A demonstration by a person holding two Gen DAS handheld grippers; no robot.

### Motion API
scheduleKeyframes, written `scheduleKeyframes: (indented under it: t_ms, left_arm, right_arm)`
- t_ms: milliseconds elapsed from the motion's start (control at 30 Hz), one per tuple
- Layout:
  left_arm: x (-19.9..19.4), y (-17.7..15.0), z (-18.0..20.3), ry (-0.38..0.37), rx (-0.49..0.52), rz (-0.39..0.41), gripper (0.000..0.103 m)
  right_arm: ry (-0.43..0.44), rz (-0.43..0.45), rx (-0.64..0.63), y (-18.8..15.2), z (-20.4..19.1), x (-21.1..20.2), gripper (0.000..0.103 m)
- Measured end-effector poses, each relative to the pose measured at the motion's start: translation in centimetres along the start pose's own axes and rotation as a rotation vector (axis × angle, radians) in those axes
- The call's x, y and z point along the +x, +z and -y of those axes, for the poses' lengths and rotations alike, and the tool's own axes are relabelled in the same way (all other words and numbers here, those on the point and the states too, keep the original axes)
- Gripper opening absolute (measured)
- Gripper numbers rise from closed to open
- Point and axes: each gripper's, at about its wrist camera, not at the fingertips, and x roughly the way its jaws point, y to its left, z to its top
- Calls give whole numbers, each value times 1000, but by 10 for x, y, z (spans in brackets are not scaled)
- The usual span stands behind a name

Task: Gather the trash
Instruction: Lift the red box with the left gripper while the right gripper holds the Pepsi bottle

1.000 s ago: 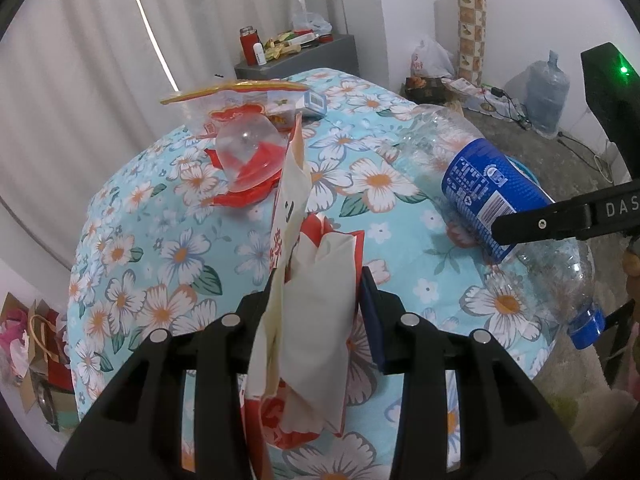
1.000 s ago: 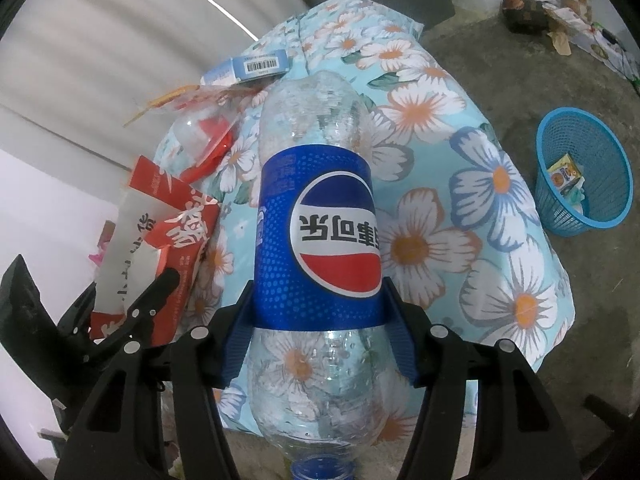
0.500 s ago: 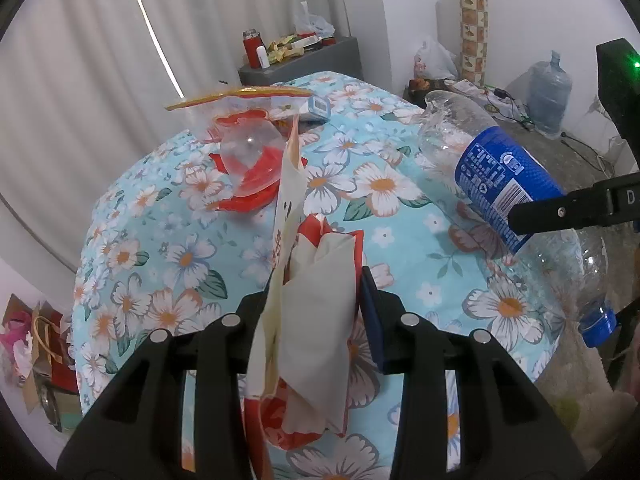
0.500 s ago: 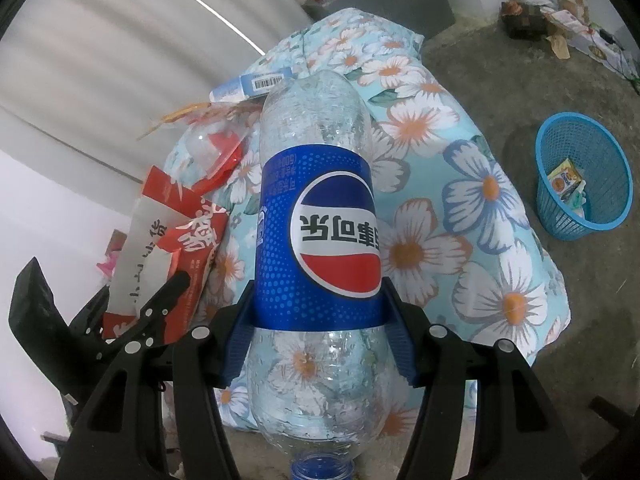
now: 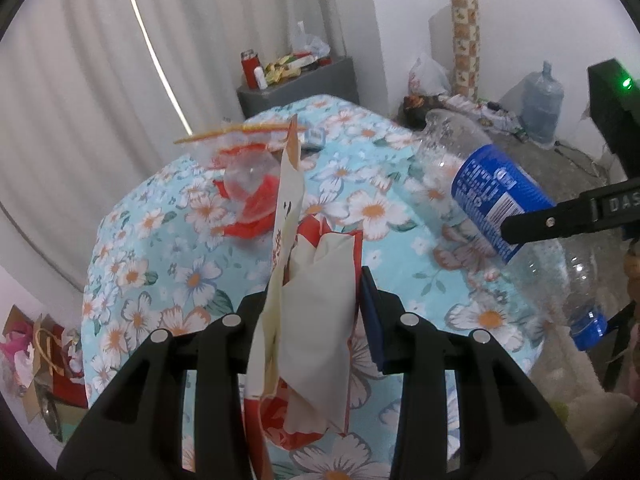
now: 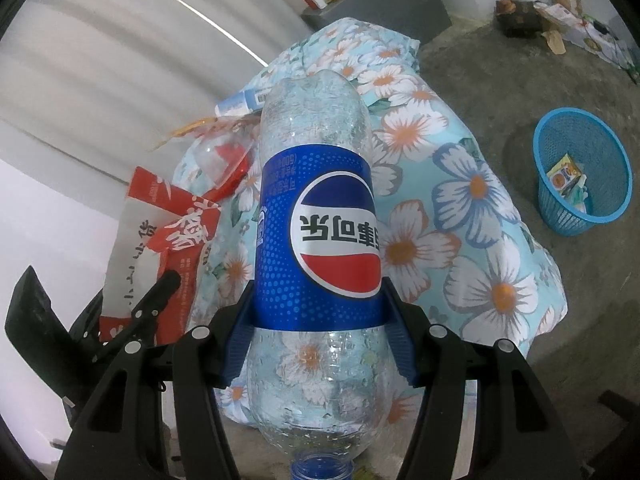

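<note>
A: Entry, left side. Your left gripper [image 5: 318, 304] is clamped on the red-and-white snack bag [image 5: 316, 320]; both pads press its crumpled middle and the bag stands up between the fingers, held above the floral tablecloth [image 5: 168, 240].

B: And your right?

A: Your right gripper [image 6: 320, 328] is closed around the Pepsi bottle [image 6: 318, 240]. The blue pads grip it at the lower edge of the label. The bottle is empty, cap end toward the camera, base pointing away. The left view shows it lifted clear, off to the right over the near right edge of the table.

B: What remains on the cloth?

A: You have a clear plastic wrapper with red print [image 5: 250, 184] on the far left part of the table, crumpled, with a yellow strip along its top. Just beyond it lies a small white-and-blue box [image 6: 244, 102], barcode visible in the right view.

B: Where is the bin?

A: The blue mesh basket [image 6: 556, 200] stands on the concrete floor to the right of the table, well apart from it. It holds a few wrappers already. Both of your held items are away from it, near the table.
</note>
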Motion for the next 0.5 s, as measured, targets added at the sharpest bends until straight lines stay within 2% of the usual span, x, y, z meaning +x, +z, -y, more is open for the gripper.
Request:
scheduleKeyframes:
  t_ms: [167, 333, 500]
  left_arm:
    - [-11, 11, 3, -81, 9, 50, 35]
    - [-12, 28, 13, -155, 31, 66, 35]
    - [-10, 41, 30, -172, 68, 77, 35]
  right_arm:
    - [-9, 34, 25, -6, 4, -12, 58]
    - [5, 65, 75, -8, 17, -23, 58]
    - [33, 89, 104, -8, 30, -34, 58]
